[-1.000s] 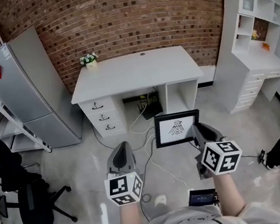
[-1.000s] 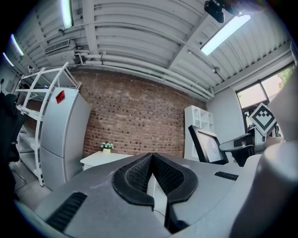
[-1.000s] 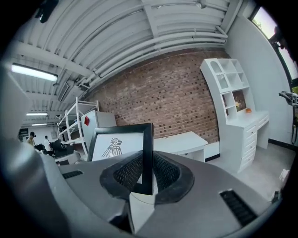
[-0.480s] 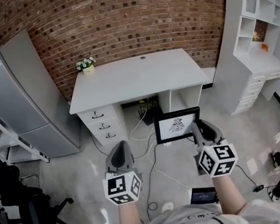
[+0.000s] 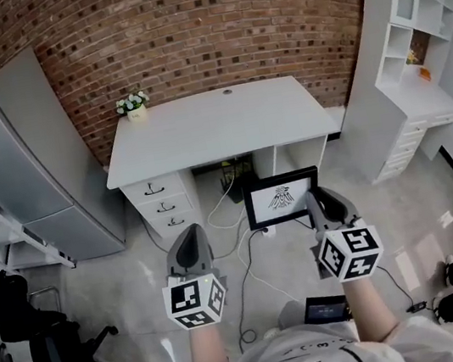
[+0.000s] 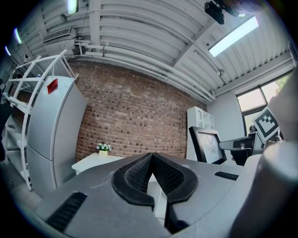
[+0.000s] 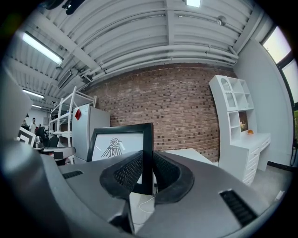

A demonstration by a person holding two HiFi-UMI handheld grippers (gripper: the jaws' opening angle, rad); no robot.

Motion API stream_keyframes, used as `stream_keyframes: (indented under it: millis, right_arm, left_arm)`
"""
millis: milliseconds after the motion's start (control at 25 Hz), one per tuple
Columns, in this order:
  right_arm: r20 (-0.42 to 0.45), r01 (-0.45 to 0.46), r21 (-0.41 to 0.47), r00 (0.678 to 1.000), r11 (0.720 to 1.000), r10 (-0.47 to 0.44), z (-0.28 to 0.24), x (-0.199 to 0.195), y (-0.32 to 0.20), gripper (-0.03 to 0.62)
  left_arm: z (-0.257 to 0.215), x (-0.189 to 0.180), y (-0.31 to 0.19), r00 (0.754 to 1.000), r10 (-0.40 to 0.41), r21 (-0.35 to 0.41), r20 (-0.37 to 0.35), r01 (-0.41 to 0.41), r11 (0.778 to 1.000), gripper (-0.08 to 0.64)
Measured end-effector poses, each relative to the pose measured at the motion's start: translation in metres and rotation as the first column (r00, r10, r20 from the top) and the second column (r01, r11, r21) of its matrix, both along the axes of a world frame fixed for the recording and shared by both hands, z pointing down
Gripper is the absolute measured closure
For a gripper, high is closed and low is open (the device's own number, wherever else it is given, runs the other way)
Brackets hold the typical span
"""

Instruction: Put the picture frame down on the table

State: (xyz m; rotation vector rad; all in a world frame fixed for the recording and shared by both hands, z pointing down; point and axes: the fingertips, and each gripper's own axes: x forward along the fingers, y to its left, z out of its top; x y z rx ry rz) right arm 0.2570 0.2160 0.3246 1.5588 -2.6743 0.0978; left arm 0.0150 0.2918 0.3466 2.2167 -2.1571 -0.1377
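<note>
A black picture frame (image 5: 281, 198) with a bird drawing on white hangs upright in the air, short of the white desk (image 5: 213, 125). My right gripper (image 5: 314, 202) is shut on the frame's right edge; in the right gripper view the frame (image 7: 122, 146) stands between the two pads (image 7: 164, 174). My left gripper (image 5: 191, 243) is shut with nothing in it, its pads (image 6: 139, 173) pressed together, and it hovers left of the frame (image 6: 206, 145). The desk (image 6: 95, 159) lies ahead of it, low down.
A small pot of white flowers (image 5: 133, 105) stands at the desk's back left corner. A grey fridge (image 5: 29, 157) is at the left, white shelving (image 5: 407, 51) at the right, a black office chair (image 5: 25, 338) near left. Cables (image 5: 241, 242) trail on the floor under the desk.
Both grippers and the frame have moved forward, closer to the desk. The right gripper's hold on the frame is unchanged.
</note>
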Motion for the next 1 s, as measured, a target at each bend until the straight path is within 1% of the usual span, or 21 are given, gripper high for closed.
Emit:
stream_keyframes:
  millis: [440,720,1000]
  right_arm:
    - [-0.003,0.032,-0.032,0.999,0.999,-0.032,0.012,-0.023,-0.057,0.528]
    - [0.014,0.037,-0.035,0.999,0.999,-0.036,0.013,-0.033,-0.111,0.528]
    - [0.037,0.046,-0.049,0.998,0.998,-0.044,0.016,-0.044,-0.173,0.528]
  left_arm:
    - [0.006,-0.024,-0.047,0.999,-0.044,-0.014,-0.005,0.044,0.999,0.551]
    - [0.01,-0.034,-0.097,0.999,-0.053,-0.022,-0.004,0.053,0.998,0.551]
    - [0.01,-0.04,-0.157,0.999,-0.05,-0.037,0.016,0.051,0.998,0.551]
